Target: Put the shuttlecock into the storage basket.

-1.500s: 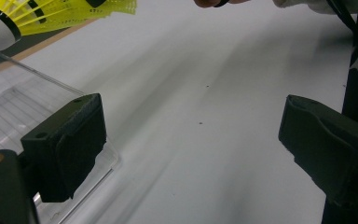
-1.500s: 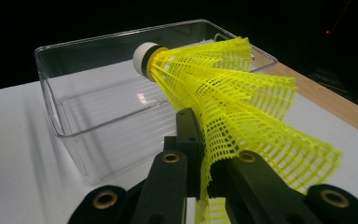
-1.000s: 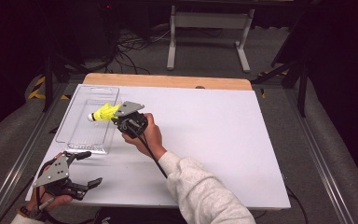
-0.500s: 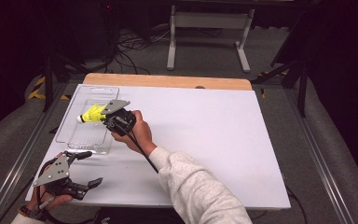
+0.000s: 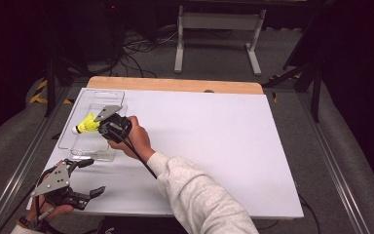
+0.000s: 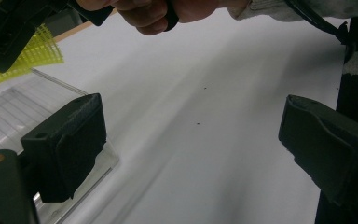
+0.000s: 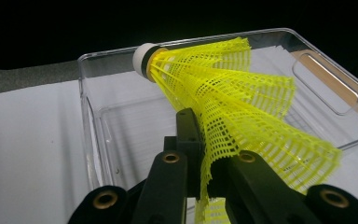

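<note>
The right claw [image 5: 99, 127] is clamped on the yellow mesh skirt of a shuttlecock [image 5: 86, 125], its two black jaws pinching one edge of the netting. In the right gripper view the shuttlecock [image 7: 223, 102] fans out from the jaws with its white cork tip pointing away and slightly up, held over a clear plastic tray [image 7: 89, 135]. From the high view the tray [image 5: 111, 95] sits on the far-left part of the white surface [image 5: 224, 146], and the shuttlecock hangs above the tray's left half, the cork end toward the tray's left wall. It is not possible to tell whether the shuttlecock touches the tray floor. The person's right hand [image 5: 136, 139] wraps the gripper body just right of the tray, and a grey sleeve runs back toward the near edge.

The left claw [image 5: 90, 175] rests at the near-left corner of the surface, just near of the tray, its jaws standing wide apart with nothing between them. In the left gripper view, one jaw pad [image 6: 70, 144] lies close beside the tray's near corner [image 6: 9, 112].
</note>
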`<state>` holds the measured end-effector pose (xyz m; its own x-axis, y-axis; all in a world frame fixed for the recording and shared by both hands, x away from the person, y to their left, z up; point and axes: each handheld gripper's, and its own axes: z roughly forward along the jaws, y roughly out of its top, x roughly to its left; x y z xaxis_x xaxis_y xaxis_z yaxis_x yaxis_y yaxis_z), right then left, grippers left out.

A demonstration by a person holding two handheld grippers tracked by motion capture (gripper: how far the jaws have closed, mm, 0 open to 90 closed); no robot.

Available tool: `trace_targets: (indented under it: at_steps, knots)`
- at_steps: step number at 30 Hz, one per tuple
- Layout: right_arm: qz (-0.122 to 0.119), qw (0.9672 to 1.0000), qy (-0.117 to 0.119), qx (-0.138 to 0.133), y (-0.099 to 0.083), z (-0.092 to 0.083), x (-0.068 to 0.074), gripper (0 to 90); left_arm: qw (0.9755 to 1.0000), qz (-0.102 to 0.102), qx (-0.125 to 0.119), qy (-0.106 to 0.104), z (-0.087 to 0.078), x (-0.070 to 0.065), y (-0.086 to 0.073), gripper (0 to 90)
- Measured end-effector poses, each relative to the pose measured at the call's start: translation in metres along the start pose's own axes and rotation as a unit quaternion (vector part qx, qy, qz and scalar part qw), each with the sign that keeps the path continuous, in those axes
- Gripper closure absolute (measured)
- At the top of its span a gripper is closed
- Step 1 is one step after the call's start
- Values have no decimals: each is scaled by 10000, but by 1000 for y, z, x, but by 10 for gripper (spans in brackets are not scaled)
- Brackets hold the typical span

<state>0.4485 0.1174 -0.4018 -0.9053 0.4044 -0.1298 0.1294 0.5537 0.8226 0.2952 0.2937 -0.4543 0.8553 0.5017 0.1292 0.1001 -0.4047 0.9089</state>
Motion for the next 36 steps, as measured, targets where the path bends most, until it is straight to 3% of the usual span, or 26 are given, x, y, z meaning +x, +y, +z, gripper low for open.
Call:
trace_targets:
  at_steps: [10, 27, 30, 36]
  knots:
    - [-141, 9994, 191, 241, 4, 15, 10, 880, 10000, 3, 39, 32, -3, -3, -1, 85]
    - [-152, 9969, 282, 723, 0, 41, 14, 875, 10000, -1, 38, -37, -2, -3, -1, 87]
    - [-107, 9954, 417, 857, -2, 46, 13, 871, 10000, -20, 11, -40, -1, -4, -1, 87]
    - [-71, 9941, 459, 976, -5, 51, 11, 857, 10000, 20, 44, -65, 0, -4, -2, 87]
